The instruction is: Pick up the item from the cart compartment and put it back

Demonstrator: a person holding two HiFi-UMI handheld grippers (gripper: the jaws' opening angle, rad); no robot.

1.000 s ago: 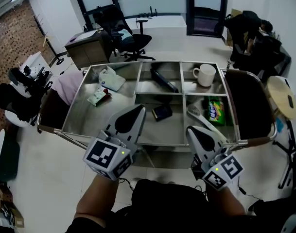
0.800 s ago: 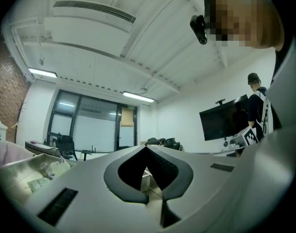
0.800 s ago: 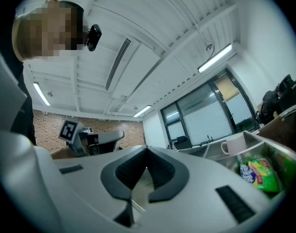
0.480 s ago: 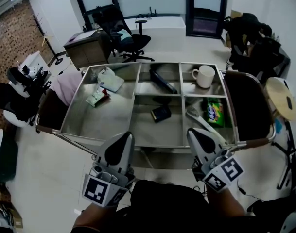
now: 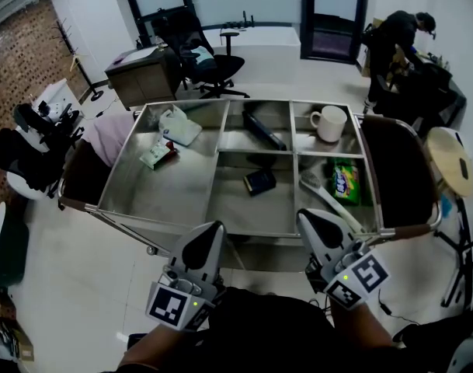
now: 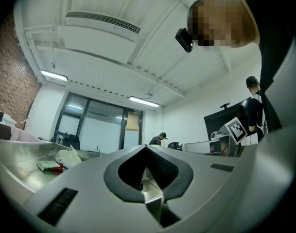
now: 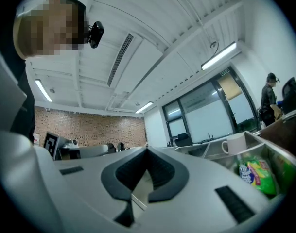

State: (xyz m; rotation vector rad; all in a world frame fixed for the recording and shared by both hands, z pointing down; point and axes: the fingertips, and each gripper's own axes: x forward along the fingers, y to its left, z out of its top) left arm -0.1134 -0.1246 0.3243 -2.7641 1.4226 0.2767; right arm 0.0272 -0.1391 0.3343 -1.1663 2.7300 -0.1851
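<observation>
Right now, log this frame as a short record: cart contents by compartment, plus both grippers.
cart: metal, divided into compartments
left compartment: white bag, green packet
middle rear: long black item
middle front: small black case
right rear: white mug
right front: green snack bag, white spoon
left gripper: fingers shut, empty, at cart's near side
right gripper: fingers shut, empty, at cart's near side

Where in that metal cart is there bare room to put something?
The near half of the big left compartment, below the green-and-red packet, is bare. So is the middle compartment in front of the small black box. The right compartments, with the white mug and green snack bag, are crowded.
</observation>
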